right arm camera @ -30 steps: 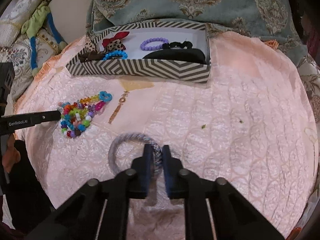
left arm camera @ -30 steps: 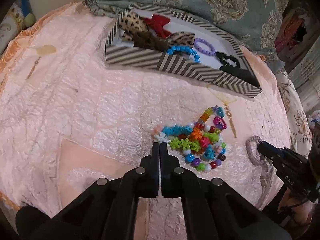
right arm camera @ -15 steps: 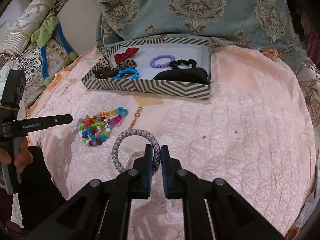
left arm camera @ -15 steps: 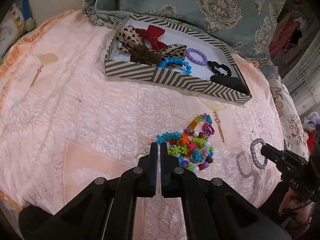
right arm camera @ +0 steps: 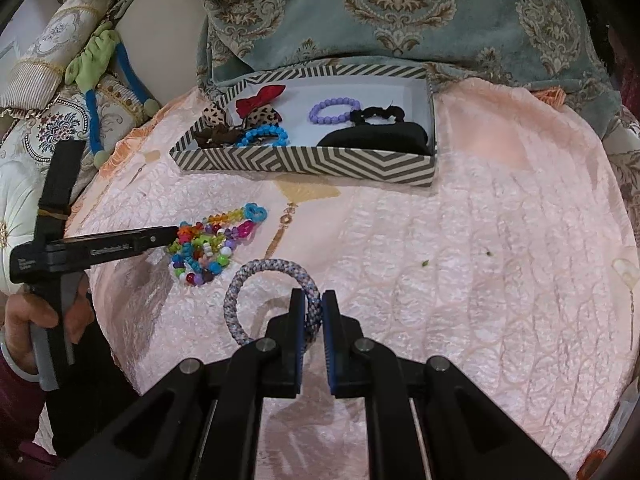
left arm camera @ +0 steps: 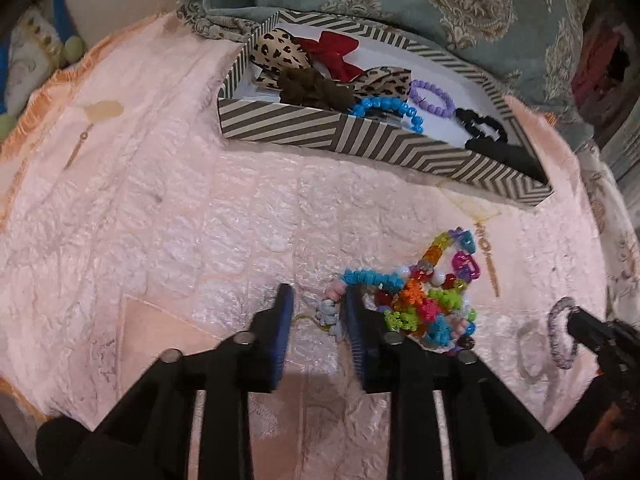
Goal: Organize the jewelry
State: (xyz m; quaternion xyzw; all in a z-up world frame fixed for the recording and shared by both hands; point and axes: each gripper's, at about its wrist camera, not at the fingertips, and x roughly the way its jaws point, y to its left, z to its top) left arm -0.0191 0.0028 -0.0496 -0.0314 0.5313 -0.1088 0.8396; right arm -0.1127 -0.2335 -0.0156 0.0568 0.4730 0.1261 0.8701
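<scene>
Left claw [left arm camera: 319, 294] stands w/ jaws apart, gripping nothing. The soft pink-grey tassel end [left arm camera: 330, 312] of the bead tangle [left arm camera: 424, 296] lies btwn my pads, closer to the right-hand one. To do this well I'd centre on that tassel and close slowly, since the beads are hard, glossy plastic, round and spiky, and they'd likely squirt out of a pinch. The tassel looks fuzzy and squashy, so prob. the better hold. I'd lift straight up so the loops don't snag on the pink quilt [left arm camera: 160, 220], which is puckered and satiny.

The tangle sits on the quilt, short of the striped box [left arm camera: 360, 140], a low cardboard tray w/ chevron walls. It already holds, left to right, leopard and red fabric bows, a blue bead bracelet, a purple one and black scrunchies.

Right claw [right arm camera: 314, 297] is clamped on the woven ring [right arm camera: 248, 284], a plump braided grey-blue hair tie, held on edge, its far side free above the quilt.
</scene>
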